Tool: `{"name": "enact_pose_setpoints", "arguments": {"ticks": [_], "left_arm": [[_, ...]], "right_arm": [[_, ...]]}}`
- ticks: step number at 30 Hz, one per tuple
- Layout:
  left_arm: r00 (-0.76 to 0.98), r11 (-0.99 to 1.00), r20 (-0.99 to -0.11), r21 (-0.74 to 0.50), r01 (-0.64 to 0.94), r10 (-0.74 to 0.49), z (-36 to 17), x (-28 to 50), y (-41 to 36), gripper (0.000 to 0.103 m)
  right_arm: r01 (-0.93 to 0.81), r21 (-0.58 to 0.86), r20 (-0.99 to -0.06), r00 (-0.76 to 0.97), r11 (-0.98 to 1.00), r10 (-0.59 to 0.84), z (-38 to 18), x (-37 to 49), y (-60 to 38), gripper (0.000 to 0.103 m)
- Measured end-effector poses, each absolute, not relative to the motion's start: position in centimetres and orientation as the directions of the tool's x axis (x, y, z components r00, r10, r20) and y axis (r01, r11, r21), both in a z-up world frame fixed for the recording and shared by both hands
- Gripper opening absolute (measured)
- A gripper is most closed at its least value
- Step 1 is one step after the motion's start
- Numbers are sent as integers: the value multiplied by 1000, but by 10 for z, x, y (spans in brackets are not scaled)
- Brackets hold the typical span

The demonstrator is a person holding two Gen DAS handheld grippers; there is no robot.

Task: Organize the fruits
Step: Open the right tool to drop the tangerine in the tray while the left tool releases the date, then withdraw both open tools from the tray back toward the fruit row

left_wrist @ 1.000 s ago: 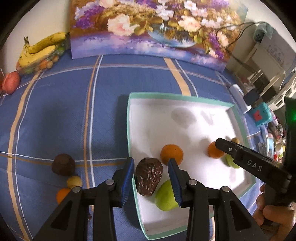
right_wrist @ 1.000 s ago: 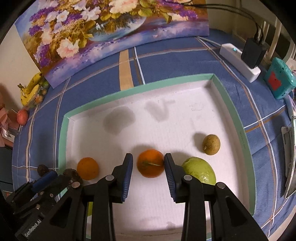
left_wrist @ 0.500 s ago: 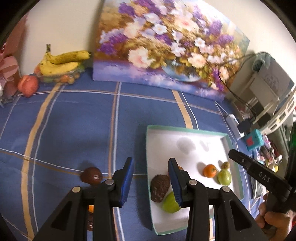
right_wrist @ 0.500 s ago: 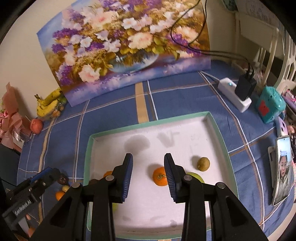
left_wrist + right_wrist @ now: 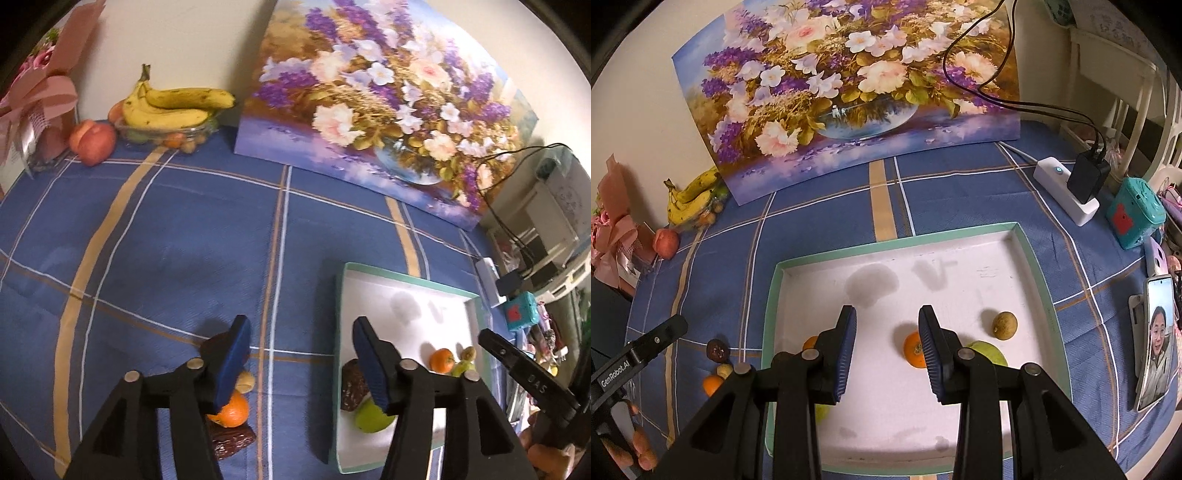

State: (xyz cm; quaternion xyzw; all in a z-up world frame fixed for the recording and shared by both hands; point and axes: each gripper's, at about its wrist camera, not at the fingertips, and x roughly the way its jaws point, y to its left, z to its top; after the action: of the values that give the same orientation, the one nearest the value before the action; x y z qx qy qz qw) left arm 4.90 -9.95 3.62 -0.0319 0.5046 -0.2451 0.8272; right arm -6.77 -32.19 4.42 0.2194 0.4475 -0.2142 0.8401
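My left gripper (image 5: 300, 332) hangs over the blue cloth just left of the green-rimmed white tray (image 5: 341, 295); its jaws are opening and nothing is between them. Under its left finger lie an orange (image 5: 233, 410), a dark date-like fruit (image 5: 234, 441), a small yellow fruit (image 5: 246, 382) and a dark round fruit (image 5: 213, 345). A dark avocado (image 5: 350, 384) and a green fruit (image 5: 369, 416) lie in the tray's near corner. My right gripper (image 5: 886, 321) hovers above the tray (image 5: 894, 240), open by a narrow gap and empty. Below it lie an orange (image 5: 911, 350), a green guava (image 5: 989, 352) and a small brown fruit (image 5: 1004, 325).
A flower painting (image 5: 849, 81) leans on the back wall. Bananas in a glass bowl (image 5: 173, 110) and a red fruit (image 5: 92, 142) sit at the back left. A power strip with charger (image 5: 1071, 184), a teal box (image 5: 1134, 218) and a phone (image 5: 1154, 339) crowd the right side.
My left gripper has risen and swung left off the tray, and its jaws have spread wide; the avocado stays in the tray. My right gripper has lifted higher above the orange.
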Motion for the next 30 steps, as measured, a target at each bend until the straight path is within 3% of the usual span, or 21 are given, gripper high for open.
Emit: {"name": "enact_pose_setpoints", "arguments": {"ticks": [10,13,14,16,21,28,30], "left_arm": [[360,906,-850,-273,325,-386,22,54,-94,74],[362,915,-859,-256,311,-363,18,55,-93,86],[363,919,-862,-247,306,-353,16,55,-93,91],[365,924,-866,-239,299,-342,14,56,-92,94],[374,934,-870,-223,281,-320,10,59,-89,103],[375,940,-878,-201,275,-298,6,61,-90,103],[381,942,-877,-197,273,-294,6,60,-89,103]], "right_arm": [[549,169,-854,496,819,-156,42,-63,-320,36],[546,163,-859,488,822,-154,39,-62,-320,37],[543,158,-862,484,825,-154,39,-61,-319,39],[543,145,-864,477,827,-162,37,-60,-318,60],[541,132,-870,465,831,-165,34,-59,-318,69],[540,101,-877,445,835,-182,28,-57,-317,84],[539,99,-876,447,837,-184,28,-57,-317,84]]}}
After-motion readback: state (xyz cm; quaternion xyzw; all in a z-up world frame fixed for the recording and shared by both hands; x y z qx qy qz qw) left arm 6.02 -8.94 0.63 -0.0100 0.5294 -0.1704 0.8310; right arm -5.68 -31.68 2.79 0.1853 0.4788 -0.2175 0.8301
